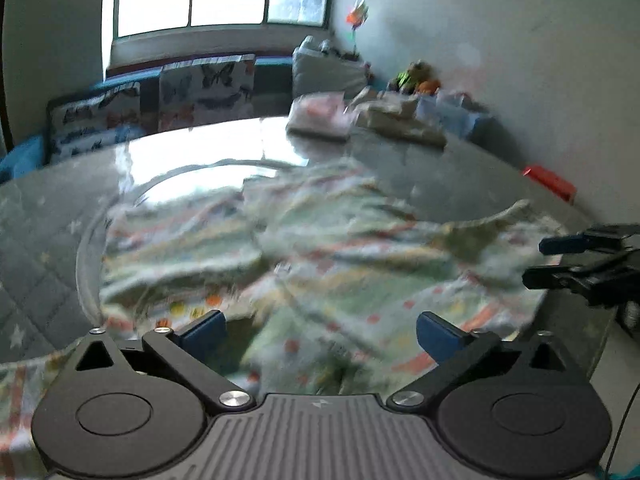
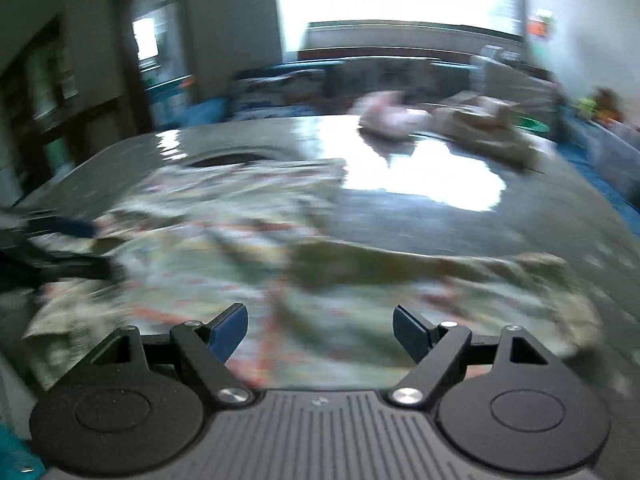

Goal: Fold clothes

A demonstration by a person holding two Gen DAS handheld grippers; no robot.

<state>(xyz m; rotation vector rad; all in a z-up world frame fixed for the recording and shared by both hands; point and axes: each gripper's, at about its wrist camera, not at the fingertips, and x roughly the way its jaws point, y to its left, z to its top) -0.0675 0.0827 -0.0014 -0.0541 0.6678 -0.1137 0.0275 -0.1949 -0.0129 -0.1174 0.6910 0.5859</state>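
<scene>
A pale green garment (image 1: pixel 320 264) with orange and white print lies rumpled on the glossy grey table (image 1: pixel 460 184). My left gripper (image 1: pixel 320 330) hovers over its near edge, jaws wide open, nothing between the blue pads. The right gripper (image 1: pixel 560 260) shows at the right edge of the left wrist view, over the cloth's right side. In the blurred right wrist view the same garment (image 2: pixel 320 280) spreads below my right gripper (image 2: pixel 320 330), which stands open and empty. The left gripper (image 2: pixel 68 244) appears at the left edge there.
Folded clothes, a pink pile (image 1: pixel 320 114) and a beige pile (image 1: pixel 400 122), sit at the table's far side. A red box (image 1: pixel 550 182) lies by the right wall. Butterfly-print cushions (image 1: pixel 160 104) line a bench under the window. Bright glare covers the table's middle (image 2: pixel 420 168).
</scene>
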